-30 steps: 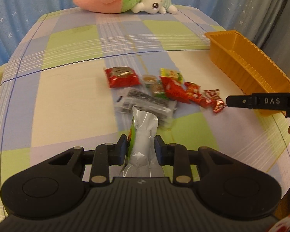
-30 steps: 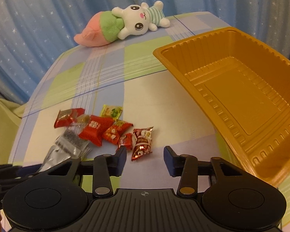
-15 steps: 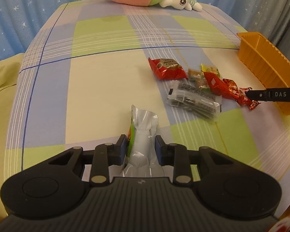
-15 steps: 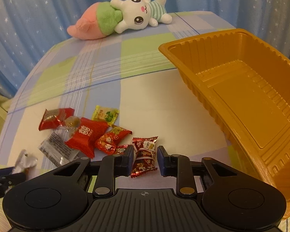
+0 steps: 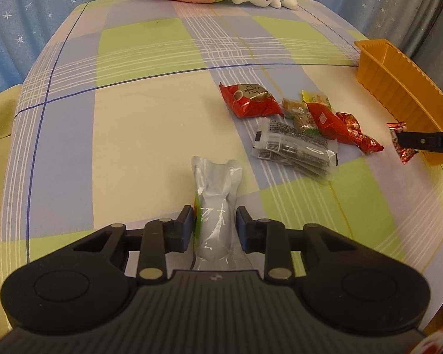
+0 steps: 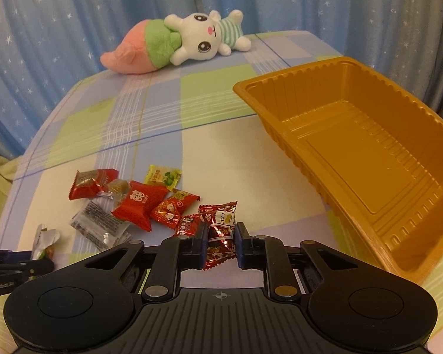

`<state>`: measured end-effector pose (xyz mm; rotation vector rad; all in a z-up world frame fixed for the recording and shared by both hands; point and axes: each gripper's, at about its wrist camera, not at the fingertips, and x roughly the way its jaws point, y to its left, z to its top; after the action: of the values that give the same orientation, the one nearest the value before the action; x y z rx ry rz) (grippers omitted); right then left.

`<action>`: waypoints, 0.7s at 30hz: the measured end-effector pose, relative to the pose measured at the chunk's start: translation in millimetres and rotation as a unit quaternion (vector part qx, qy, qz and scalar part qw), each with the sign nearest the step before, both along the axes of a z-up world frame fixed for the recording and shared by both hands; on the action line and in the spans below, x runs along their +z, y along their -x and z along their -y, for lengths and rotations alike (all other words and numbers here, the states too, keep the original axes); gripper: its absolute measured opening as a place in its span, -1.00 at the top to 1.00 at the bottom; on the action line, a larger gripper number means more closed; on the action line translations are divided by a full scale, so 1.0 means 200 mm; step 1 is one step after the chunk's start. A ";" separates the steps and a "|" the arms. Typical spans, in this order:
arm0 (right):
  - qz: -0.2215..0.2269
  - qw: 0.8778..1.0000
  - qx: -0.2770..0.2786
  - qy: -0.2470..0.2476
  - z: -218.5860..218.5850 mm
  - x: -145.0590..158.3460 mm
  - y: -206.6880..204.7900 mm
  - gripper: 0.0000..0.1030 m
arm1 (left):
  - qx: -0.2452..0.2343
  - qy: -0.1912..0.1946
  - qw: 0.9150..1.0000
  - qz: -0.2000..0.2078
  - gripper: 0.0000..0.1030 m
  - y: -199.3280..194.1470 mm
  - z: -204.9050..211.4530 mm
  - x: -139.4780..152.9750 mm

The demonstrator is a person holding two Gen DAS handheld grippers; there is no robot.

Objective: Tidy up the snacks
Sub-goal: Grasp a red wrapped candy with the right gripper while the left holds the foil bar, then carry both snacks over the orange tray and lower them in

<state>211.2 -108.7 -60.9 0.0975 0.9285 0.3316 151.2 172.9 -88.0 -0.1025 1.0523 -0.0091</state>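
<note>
Left gripper [image 5: 212,224] is clamped on a crinkly silver foil pouch [image 5: 217,194], lower centre of the left wrist view. It looks light, slippery and crushable, so hold it mid-body. Centre-right lies the loose pile of red and clear wrapped snacks [image 5: 298,129]. Right gripper [image 6: 220,243] jaws are closing on a small red foil candy wrapper [image 6: 220,233], bottom centre; pinch across its middle. The empty orange ribbed plastic tray [image 6: 366,159] sits right.

The left claw [image 5: 214,230] points steeply downward, pads pinched on a silver packet [image 5: 217,203]. The right claw [image 6: 221,243], angled down, is closing its jaws around a red candy wrapper [image 6: 220,233].
</note>
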 end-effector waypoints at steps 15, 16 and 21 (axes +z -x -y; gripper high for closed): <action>0.018 0.998 0.033 -0.047 0.16 0.15 0.07 0.63 | 0.031 -0.004 0.999 0.038 0.49 0.07 0.16 0.22; 0.019 0.998 0.037 -0.050 0.19 0.16 0.07 0.63 | 0.031 0.001 0.999 0.043 0.49 0.07 0.20 0.24; 0.028 0.996 0.050 -0.063 0.37 0.21 0.05 0.63 | 0.027 0.021 0.998 0.061 0.49 0.02 0.45 0.34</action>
<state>200.5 -182.4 -19.8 0.1571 0.8576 0.4828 147.4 82.9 -20.6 -0.1660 0.9276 0.0114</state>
